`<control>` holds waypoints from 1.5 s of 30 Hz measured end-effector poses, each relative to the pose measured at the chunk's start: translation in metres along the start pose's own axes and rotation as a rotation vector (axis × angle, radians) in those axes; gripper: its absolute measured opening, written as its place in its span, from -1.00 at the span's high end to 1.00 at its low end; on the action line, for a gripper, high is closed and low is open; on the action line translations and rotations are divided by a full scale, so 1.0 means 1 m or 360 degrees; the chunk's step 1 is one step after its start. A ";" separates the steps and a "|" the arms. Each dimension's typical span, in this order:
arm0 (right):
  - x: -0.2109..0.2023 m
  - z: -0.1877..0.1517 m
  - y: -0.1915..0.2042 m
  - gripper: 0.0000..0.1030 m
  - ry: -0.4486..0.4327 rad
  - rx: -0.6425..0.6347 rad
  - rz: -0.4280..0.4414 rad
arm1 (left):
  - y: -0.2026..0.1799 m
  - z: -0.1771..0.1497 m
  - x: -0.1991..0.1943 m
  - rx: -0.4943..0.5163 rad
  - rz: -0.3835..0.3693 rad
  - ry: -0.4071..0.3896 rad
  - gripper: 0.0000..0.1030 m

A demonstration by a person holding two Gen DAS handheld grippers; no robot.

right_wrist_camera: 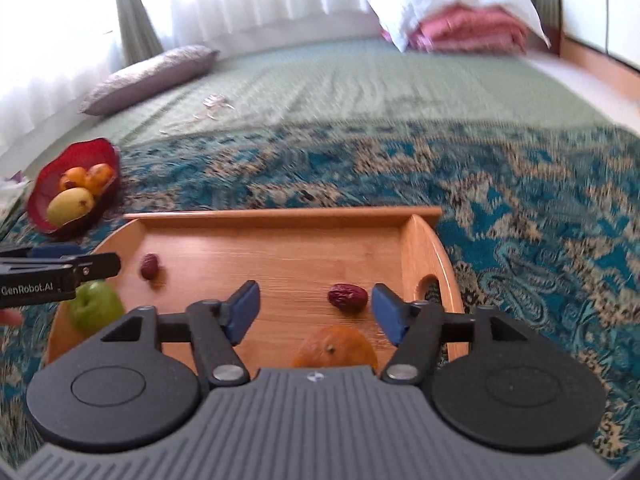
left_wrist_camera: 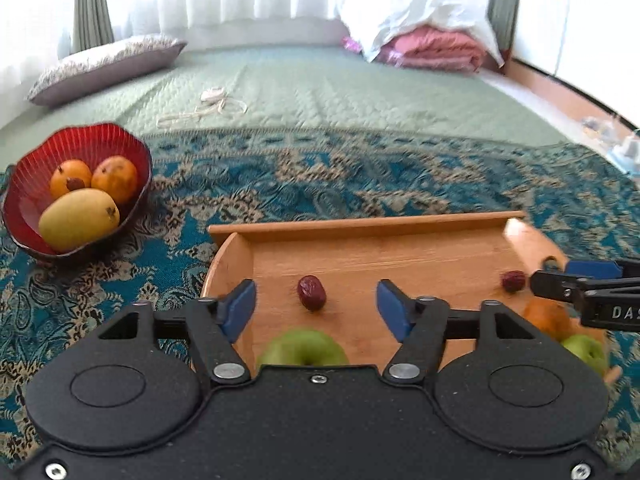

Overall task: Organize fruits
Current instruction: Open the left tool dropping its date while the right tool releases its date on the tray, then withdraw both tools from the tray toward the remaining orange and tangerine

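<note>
While both tongs hang over the wooden tray (right_wrist_camera: 280, 216), this is what shows:

Fruits in tray: a green apple (left_wrist_camera: 302, 347) sits just under the left tongs, an orange (right_wrist_camera: 336, 346) just under the right tongs, and a second green apple (left_wrist_camera: 586, 352) lies off to the right of the left tongs.
Red dates: one (left_wrist_camera: 311, 293) lies between the left tongs' blue tips, one (right_wrist_camera: 347, 298) near the right tongs' right tip.
Left tongs (left_wrist_camera: 316, 306): spread apart, pinching nothing.
Right tongs (right_wrist_camera: 316, 308): spread apart too (nothing between the tips).
Red bowl (left_wrist_camera: 24, 184): far left of both tongs, holding a mango and two orange fruits.
Cloth (right_wrist_camera: 540, 220): blue patterned, under the tray and bowl.
</note>
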State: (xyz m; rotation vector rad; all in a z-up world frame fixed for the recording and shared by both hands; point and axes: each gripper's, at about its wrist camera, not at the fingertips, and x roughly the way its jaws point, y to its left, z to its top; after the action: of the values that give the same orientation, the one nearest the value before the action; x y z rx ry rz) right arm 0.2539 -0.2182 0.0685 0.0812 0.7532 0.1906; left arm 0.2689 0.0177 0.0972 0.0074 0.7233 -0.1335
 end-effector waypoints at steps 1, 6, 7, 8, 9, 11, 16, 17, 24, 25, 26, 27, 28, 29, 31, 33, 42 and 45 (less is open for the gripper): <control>-0.008 -0.004 0.004 -0.59 -0.0032 -0.0036 0.0008 | -0.002 -0.004 -0.009 0.0010 -0.0012 -0.0031 -0.44; -0.044 -0.031 0.023 -0.71 -0.0175 -0.0189 0.0040 | -0.015 -0.031 -0.051 0.0076 -0.0054 -0.0150 -0.60; -0.050 -0.038 0.027 -0.72 -0.0200 -0.0222 0.0043 | -0.017 -0.038 -0.059 0.0083 -0.0063 -0.0170 -0.61; -0.056 -0.044 0.031 -0.73 -0.0229 -0.0257 0.0040 | -0.019 -0.044 -0.066 0.0081 -0.0074 -0.0190 -0.65; -0.061 -0.052 0.035 -0.74 -0.0258 -0.0293 0.0034 | -0.020 -0.050 -0.073 0.0077 -0.0087 -0.0205 -0.65; -0.071 -0.065 0.041 -0.74 -0.0319 -0.0363 0.0018 | -0.023 -0.063 -0.085 0.0063 -0.0117 -0.0224 -0.69; -0.091 -0.100 0.053 -0.76 -0.0436 -0.0527 -0.0020 | -0.027 -0.096 -0.109 0.0007 -0.0150 -0.0274 -0.75; -0.093 -0.106 0.055 -0.76 -0.0449 -0.0553 -0.0023 | -0.028 -0.102 -0.112 0.0003 -0.0149 -0.0279 -0.77; -0.108 -0.142 0.055 -0.76 -0.0469 -0.0576 -0.0033 | -0.038 -0.143 -0.126 0.0011 -0.0140 -0.0269 -0.81; -0.109 -0.146 0.054 -0.76 -0.0465 -0.0557 -0.0034 | -0.040 -0.149 -0.126 0.0010 -0.0140 -0.0261 -0.81; -0.111 -0.151 0.052 -0.76 -0.0464 -0.0538 -0.0036 | -0.041 -0.154 -0.128 0.0009 -0.0142 -0.0252 -0.81; -0.112 -0.155 0.051 -0.76 -0.0464 -0.0521 -0.0041 | -0.042 -0.158 -0.129 0.0007 -0.0144 -0.0244 -0.81; -0.113 -0.159 0.049 -0.76 -0.0464 -0.0506 -0.0047 | -0.043 -0.163 -0.129 0.0005 -0.0148 -0.0235 -0.82; -0.113 -0.163 0.047 -0.76 -0.0464 -0.0488 -0.0050 | -0.044 -0.167 -0.130 0.0005 -0.0151 -0.0226 -0.82; -0.115 -0.169 0.044 -0.76 -0.0464 -0.0453 -0.0052 | -0.046 -0.173 -0.130 0.0010 -0.0151 -0.0213 -0.82; -0.117 -0.175 0.042 -0.76 -0.0469 -0.0437 -0.0054 | -0.048 -0.179 -0.130 0.0021 -0.0140 -0.0208 -0.83; -0.123 -0.194 0.046 -0.76 -0.0494 -0.0485 -0.0120 | -0.058 -0.196 -0.131 0.0051 -0.0144 -0.0186 -0.88; -0.124 -0.200 0.046 -0.76 -0.0506 -0.0512 -0.0166 | -0.061 -0.200 -0.130 0.0049 -0.0164 -0.0187 -0.89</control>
State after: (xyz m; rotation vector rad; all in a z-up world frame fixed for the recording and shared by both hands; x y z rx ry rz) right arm 0.0215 -0.1968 0.0130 -0.2288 0.4021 0.1918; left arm 0.0332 -0.0164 0.0359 -0.0082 0.6041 -0.2416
